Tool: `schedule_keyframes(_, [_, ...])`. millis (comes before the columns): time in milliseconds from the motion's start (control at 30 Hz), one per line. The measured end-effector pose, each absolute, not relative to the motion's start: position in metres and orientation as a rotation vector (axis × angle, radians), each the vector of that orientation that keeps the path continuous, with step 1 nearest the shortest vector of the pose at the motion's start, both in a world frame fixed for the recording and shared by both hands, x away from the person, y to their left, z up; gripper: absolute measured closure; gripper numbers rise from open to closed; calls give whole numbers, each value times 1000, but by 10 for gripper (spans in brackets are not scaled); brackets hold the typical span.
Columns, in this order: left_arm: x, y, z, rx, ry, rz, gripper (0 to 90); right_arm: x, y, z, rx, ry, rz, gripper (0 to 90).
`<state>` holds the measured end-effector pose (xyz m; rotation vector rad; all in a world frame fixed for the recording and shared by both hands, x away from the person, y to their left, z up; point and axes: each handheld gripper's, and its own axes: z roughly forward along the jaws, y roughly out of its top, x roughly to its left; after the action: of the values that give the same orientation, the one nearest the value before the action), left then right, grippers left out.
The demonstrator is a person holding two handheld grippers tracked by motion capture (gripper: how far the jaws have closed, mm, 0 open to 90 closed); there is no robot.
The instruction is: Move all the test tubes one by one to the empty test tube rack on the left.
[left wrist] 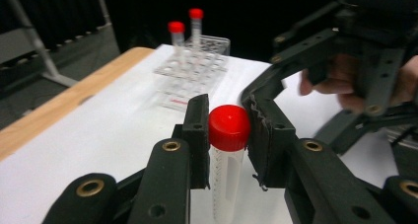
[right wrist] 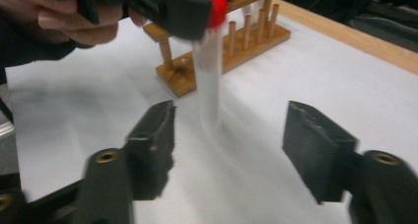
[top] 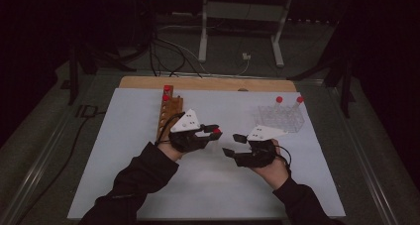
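Observation:
A clear tube with a red cap (left wrist: 229, 128) hangs upright above the white sheet. My left gripper (top: 214, 131) is shut on its cap, one pad on either side. In the right gripper view the tube's body (right wrist: 209, 81) hangs just beyond my right gripper (right wrist: 229, 135). That gripper's jaws stand wide apart and do not touch the tube. In the high view the right gripper (top: 233, 144) sits close to the right of the left one, near the middle of the sheet.
A wooden peg rack (top: 168, 113) with red-capped tubes stands behind the left hand. A clear plastic rack (top: 282, 120) at the back right holds two red-capped tubes (top: 279, 100). The white sheet (top: 213, 185) lies on a wooden board; cables and a metal stand lie beyond.

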<state>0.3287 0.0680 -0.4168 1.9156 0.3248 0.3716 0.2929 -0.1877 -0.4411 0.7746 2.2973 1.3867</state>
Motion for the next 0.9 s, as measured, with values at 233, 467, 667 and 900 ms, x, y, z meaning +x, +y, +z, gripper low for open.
schedule_keyframes(233, [335, 93, -404, 1879, 393, 438, 723, 288, -201, -440, 843, 2244, 1412, 106])
schedule_keyframes(467, [342, 119, -391, 1848, 466, 519, 723, 285, -207, -437, 869, 2204, 1426, 9])
schedule_keyframes(667, [351, 140, -381, 1809, 531, 587, 724, 285, -209, -437, 856, 2199, 1444, 9])
schedule_keyframes(900, [362, 157, -375, 1771, 600, 653, 723, 281, -210, -435, 817, 2196, 1455, 0])
